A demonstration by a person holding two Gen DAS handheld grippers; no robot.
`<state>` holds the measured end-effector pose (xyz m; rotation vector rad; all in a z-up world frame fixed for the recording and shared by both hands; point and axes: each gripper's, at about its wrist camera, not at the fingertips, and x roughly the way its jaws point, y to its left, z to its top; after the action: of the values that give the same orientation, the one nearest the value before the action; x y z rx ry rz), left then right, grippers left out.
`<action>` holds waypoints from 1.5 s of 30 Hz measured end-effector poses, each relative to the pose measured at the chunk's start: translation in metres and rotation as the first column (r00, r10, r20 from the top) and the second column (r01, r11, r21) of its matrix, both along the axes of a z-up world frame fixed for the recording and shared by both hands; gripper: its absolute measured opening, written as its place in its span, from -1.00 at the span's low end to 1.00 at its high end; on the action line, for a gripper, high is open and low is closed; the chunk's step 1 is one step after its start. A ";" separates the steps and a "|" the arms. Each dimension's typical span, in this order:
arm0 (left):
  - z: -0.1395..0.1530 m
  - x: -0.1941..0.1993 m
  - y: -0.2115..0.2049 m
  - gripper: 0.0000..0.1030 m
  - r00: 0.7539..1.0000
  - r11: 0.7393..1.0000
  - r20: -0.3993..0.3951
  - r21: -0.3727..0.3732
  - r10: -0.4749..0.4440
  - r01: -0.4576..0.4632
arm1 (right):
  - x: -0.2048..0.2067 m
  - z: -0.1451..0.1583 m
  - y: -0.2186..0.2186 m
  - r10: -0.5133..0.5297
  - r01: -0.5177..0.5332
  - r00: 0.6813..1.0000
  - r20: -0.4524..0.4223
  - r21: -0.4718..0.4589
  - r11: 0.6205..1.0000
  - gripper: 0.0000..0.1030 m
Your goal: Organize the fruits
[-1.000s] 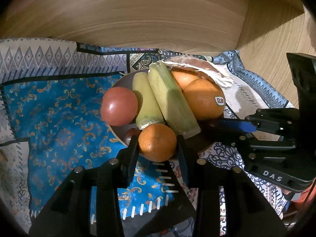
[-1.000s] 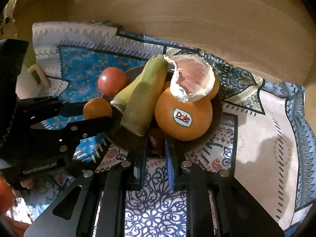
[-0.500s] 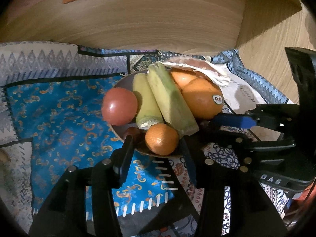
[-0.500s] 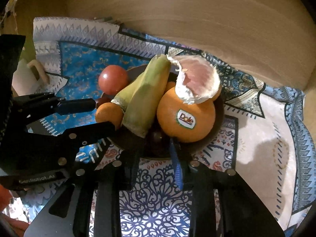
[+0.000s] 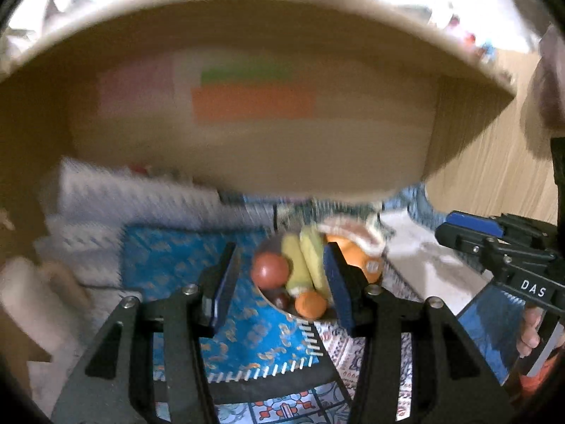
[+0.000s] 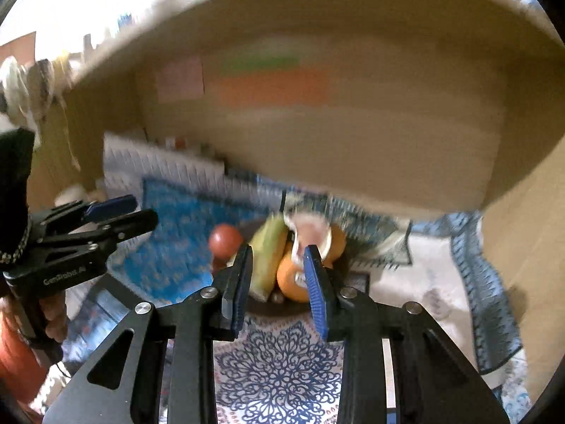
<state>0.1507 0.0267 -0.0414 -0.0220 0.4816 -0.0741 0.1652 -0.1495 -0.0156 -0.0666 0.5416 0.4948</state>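
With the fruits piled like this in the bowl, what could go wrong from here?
1. The small orange sits at the near rim of the bowl; a nudge might roll it onto the cloth.
2. The peel lies loosely on top of the big orange and could slide off if the bowl is moved.
3. Both views are blurred, and the left hand-held gripper and right hand-held gripper hold nothing; reaching back in fast might knock the bananas.

Wooden overhang above fruit bowl

surface: patterned blue cloth | on it: dark fruit plate
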 end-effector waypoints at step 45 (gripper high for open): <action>0.067 -0.157 -0.018 1.00 0.941 0.998 0.335 0.003 0.054 -0.058 | -0.139 0.059 -0.024 -0.154 0.112 0.927 0.342 0.138 0.984 1.00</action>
<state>-0.0065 0.0086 0.0256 -0.0100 0.1396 -0.0181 0.0264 -0.1732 0.0430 -0.0058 0.1626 0.3690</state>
